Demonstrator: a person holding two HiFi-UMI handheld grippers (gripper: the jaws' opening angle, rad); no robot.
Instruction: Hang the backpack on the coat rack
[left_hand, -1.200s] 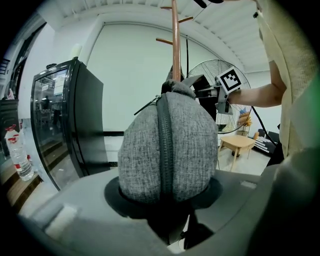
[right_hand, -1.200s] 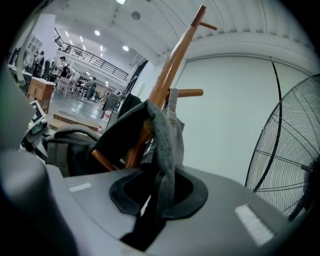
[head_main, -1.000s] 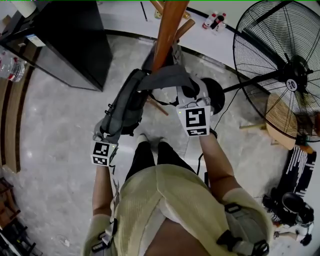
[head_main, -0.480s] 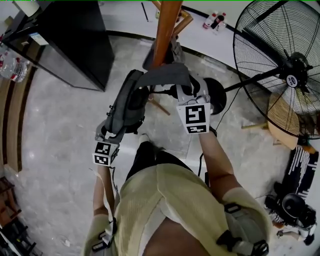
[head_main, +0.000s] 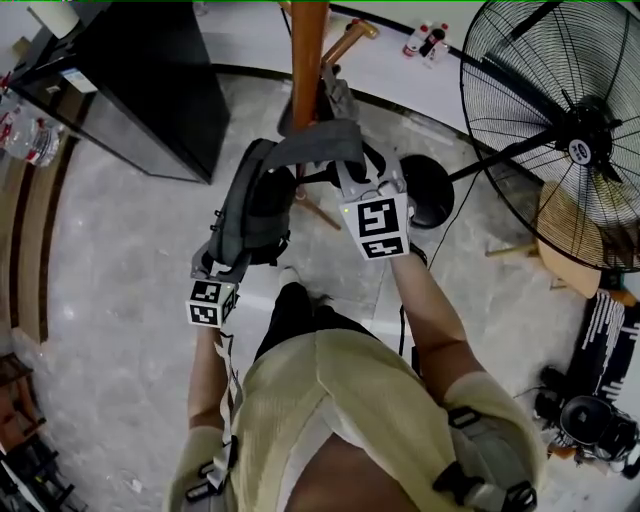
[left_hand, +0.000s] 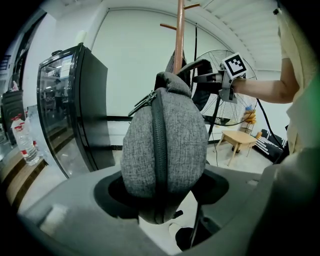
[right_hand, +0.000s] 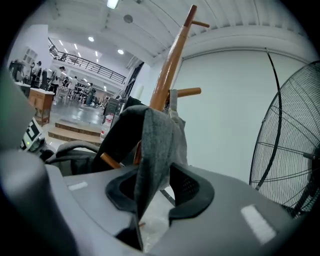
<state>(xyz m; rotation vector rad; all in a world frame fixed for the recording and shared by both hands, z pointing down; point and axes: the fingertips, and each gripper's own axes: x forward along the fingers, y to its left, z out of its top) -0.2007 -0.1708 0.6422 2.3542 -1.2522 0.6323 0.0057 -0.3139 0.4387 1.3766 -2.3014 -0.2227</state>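
A grey backpack hangs beside the wooden coat rack pole. Its grey strap runs up by the pole. My left gripper is at the pack's lower end. In the left gripper view the backpack sits between the opening jaws of the left gripper, and the pads do not press it. My right gripper is at the strap. In the right gripper view the strap hangs loose between the opening jaws of the right gripper, near a peg.
A large black floor fan stands to the right, its round base close behind the right gripper. A black glass-door cabinet stands at the left. A small wooden table is below the fan. The person's legs are directly beneath the pack.
The right gripper and the strap now sit a little closer to the pole in the picture. The backpack and the left gripper have hardly shifted.
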